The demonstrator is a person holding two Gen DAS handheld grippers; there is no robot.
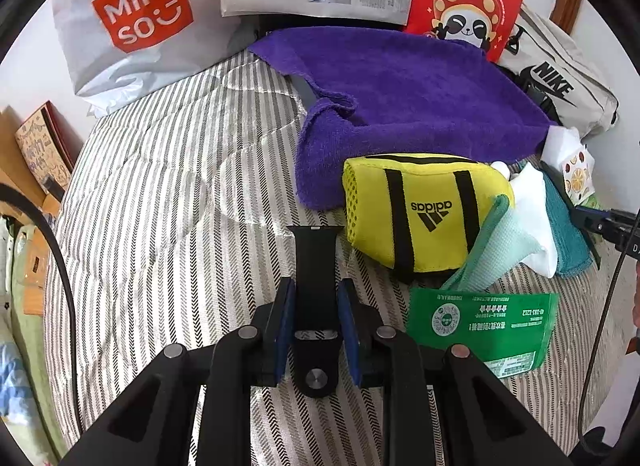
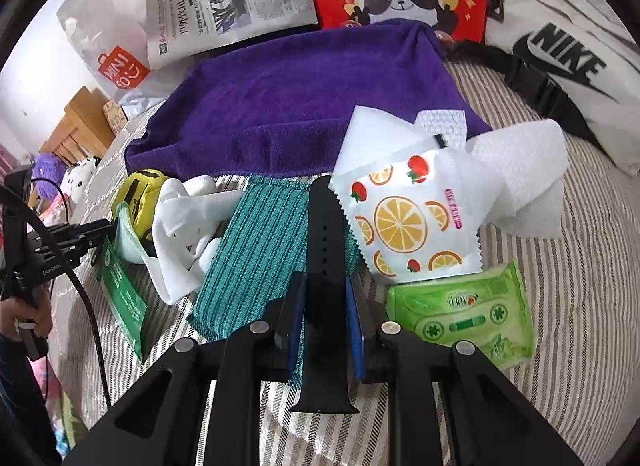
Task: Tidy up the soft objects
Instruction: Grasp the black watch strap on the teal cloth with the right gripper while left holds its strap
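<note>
Black silicone in both grips. The left gripper [image 1: 316, 298] had its fingers [image 1: 285, 322] clenched on the buckle-pin half of a watch strap [image 1: 316, 266], and the right gripper [image 2: 325, 306] had its own fingers [image 2: 354, 322] clamped around the holed half of the strap [image 2: 324, 266].

The angle was what mattered. In each wrist view the strap's long axis ran straight out along the fingers, away from the camera, with the free end poking forward past the tips. On the left, the far end hung over the striped bedcover [image 1: 160, 205], just short of the yellow adidas pouch [image 1: 416, 209]. On the right, the tip reached out over the teal ribbed cloth [image 2: 264, 250], close beside the fruit-print wet-wipe sachet [image 2: 408, 217], and the strap's near end showed below the fingers, toward the camera.

So neither piece needed reaching for: each hand already carried its own. The purple towel [image 1: 400, 89] lay beyond the clutter in both views, and the white socks [image 2: 184, 225] and green wipes pack [image 2: 464, 314] crowded the right gripper's side.

By the look of it, the next call was where to put the two halves, and the left hand had the clearer bedcover under it. Whether the halves were meant to be joined or laid side by side couldn't be told.
</note>
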